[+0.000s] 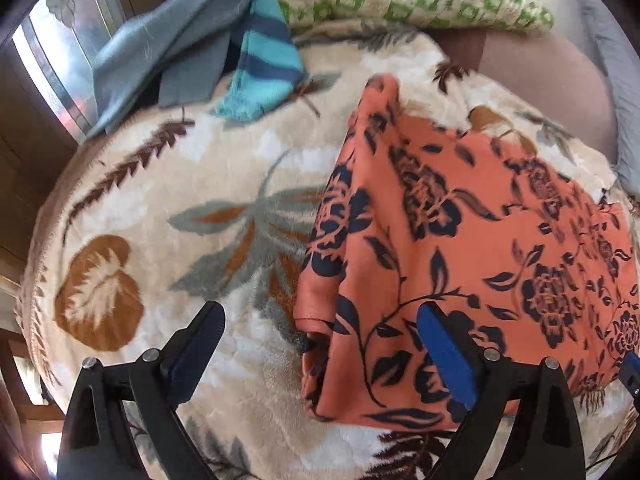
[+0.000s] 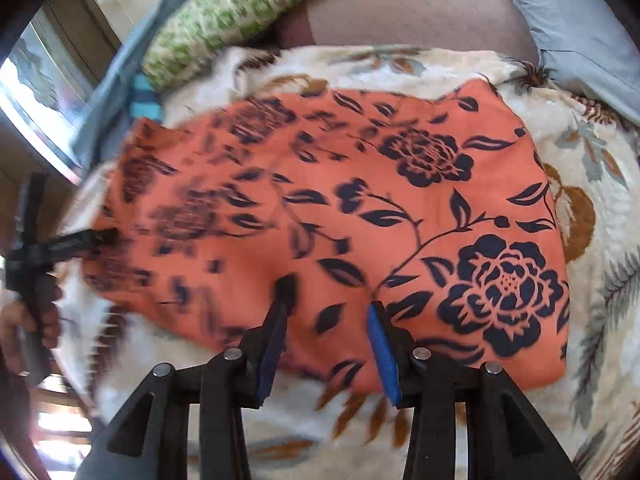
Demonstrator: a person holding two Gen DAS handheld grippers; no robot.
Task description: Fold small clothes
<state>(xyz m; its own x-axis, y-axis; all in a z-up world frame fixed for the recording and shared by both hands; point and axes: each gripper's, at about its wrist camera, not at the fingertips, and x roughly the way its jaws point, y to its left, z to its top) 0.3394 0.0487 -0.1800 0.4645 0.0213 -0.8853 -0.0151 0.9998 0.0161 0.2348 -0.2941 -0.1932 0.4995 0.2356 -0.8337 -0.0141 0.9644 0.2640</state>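
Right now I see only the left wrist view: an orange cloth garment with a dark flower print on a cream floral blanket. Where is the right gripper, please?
Observer: The right gripper is over the near edge of the orange flower-print garment. Its jaws are apart, with flat cloth between them.
Operator: My view cuts off the right side of the garment. Is it flat there?
Observer: Yes, the right edge lies flat on the cream floral blanket.

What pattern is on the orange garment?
Dark navy roses and leaves on the orange garment, sharpest in the right wrist view.
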